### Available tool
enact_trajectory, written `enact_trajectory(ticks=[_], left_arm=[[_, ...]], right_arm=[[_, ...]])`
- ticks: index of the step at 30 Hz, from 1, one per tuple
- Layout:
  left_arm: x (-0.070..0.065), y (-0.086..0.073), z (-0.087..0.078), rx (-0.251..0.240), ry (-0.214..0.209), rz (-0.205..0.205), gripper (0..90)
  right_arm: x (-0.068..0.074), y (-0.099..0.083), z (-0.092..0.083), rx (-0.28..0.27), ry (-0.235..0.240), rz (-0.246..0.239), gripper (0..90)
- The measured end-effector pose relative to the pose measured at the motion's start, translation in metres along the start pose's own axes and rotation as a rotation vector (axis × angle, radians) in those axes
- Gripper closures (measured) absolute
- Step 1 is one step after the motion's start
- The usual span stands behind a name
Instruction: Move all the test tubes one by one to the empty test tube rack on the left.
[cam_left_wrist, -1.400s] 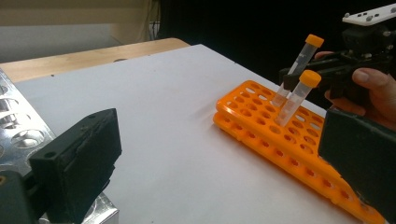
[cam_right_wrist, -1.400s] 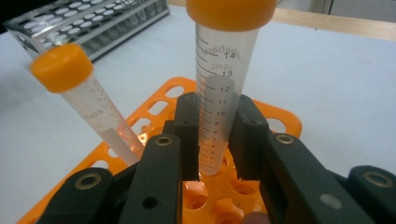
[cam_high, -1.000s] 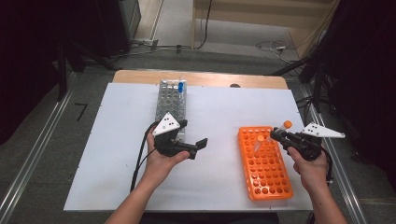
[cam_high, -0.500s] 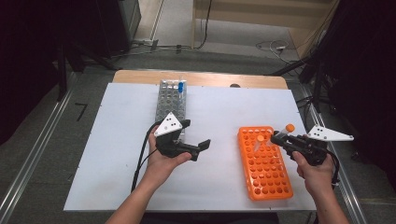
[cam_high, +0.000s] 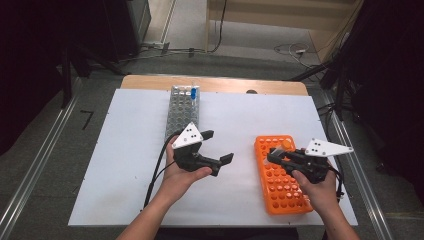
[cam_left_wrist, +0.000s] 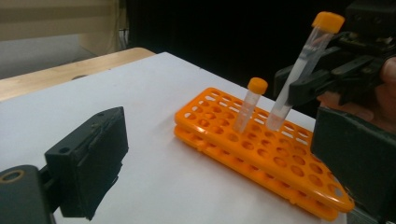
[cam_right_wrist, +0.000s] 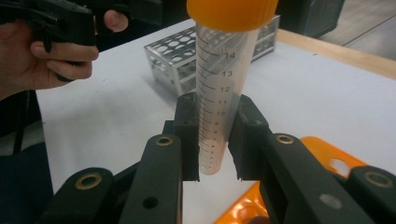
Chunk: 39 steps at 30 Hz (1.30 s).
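My right gripper (cam_right_wrist: 215, 135) is shut on a clear graduated tube (cam_right_wrist: 219, 93) with an orange cap. It holds the tube (cam_left_wrist: 299, 70) tilted, lower end just over the holes of the orange rack (cam_left_wrist: 280, 158). A second orange-capped tube (cam_left_wrist: 250, 105) stands in that rack (cam_high: 282, 187). My left gripper (cam_high: 217, 146) hovers over the white table left of the rack. Its jaws are wide apart and have just been closing a little, with nothing between them. In the high view the right gripper (cam_high: 274, 155) sits over the rack's far end.
A silver metal rack (cam_high: 182, 105) stands at the back of the white table (cam_high: 125, 150), with a blue-capped tube (cam_high: 193, 93) at its far end. The same rack (cam_right_wrist: 187, 56) lies beyond the held tube in the right gripper view.
My right gripper has carried the orange-capped tube leftward, from beside the orange rack to over it. The left hand has stayed in place.
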<state>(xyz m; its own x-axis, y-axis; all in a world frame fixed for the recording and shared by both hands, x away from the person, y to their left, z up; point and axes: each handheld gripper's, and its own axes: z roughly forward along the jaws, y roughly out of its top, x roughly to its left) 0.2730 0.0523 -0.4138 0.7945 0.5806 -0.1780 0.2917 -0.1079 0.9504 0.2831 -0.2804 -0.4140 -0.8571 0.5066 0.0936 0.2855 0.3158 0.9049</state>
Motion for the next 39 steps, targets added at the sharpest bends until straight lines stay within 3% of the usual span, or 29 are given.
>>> enact_trajectory(ticks=[12, 20, 29, 33, 39], left_arm=[[-0.018, 0.001, 0.018, 0.032, -0.124, 0.044, 18.2], [-0.027, 0.001, 0.028, 0.040, -0.217, 0.053, 38.6], [-0.030, -0.001, 0.036, 0.081, -0.291, 0.050, 60.4], [-0.030, -0.001, 0.036, 0.078, -0.305, 0.053, 67.5], [-0.030, -0.001, 0.035, 0.080, -0.279, 0.083, 73.7]], right_arm=[[0.020, 0.000, 0.028, 0.043, 0.079, -0.021, 72.2], [0.032, 0.000, 0.039, 0.071, 0.111, -0.046, 72.2], [0.042, 0.001, 0.047, 0.095, 0.154, -0.064, 72.2], [0.045, 0.001, 0.050, 0.109, 0.167, -0.082, 72.2], [0.043, -0.001, 0.051, 0.114, 0.180, -0.063, 72.1]])
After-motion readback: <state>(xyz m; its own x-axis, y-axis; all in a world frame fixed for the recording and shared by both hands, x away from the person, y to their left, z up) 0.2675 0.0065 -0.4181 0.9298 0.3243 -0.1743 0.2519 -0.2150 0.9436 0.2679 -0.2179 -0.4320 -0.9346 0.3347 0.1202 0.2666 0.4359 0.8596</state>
